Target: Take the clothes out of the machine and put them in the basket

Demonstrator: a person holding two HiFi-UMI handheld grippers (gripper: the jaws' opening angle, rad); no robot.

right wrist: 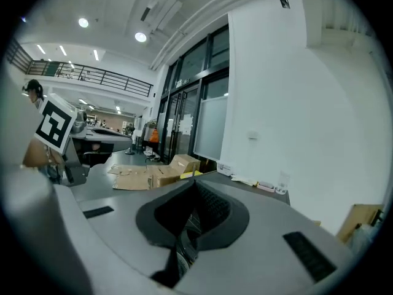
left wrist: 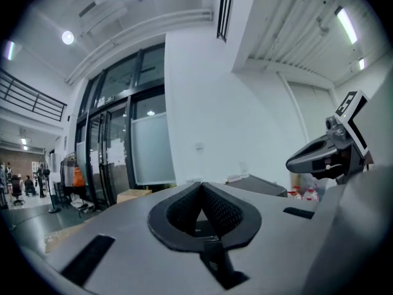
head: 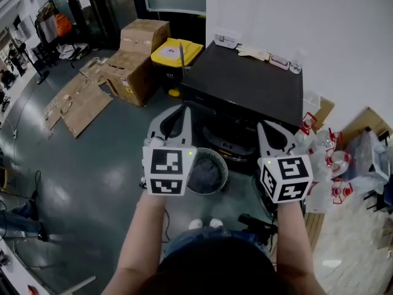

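Far left on the grey floor [head: 110, 165] lies flattened cardboard [head: 73, 103]. Next to it are stacked cardboard boxes [head: 138, 57], then a yellow-lidded bin [head: 177, 52] close against the left side of the machine [head: 252, 85]. My left gripper [head: 182, 114] is held up in front of me, about level. Its jaws are pressed together with nothing between them, and its own view shows only the closed jaws with the white wall [head: 319, 23] and glass doors beyond. Below and between my two tools the basket [head: 224, 165] stands on the floor, just in front of the machine and near my white shoes [head: 206, 224]. The clothes [head: 204, 174] sit inside it as a grey bundle. The machine is black with a flat top and stands against the white wall, with a few small items [head: 253, 53] along the back edge of the top. Its round front opening is dark, and I cannot tell what is inside. My right gripper [head: 265, 128] is raised beside the left, tilted slightly down, with its jaws likewise closed and empty; its own view confirms that. Far right, clear plastic bottles [head: 331, 165] with red caps are clustered on the floor beside the machine.
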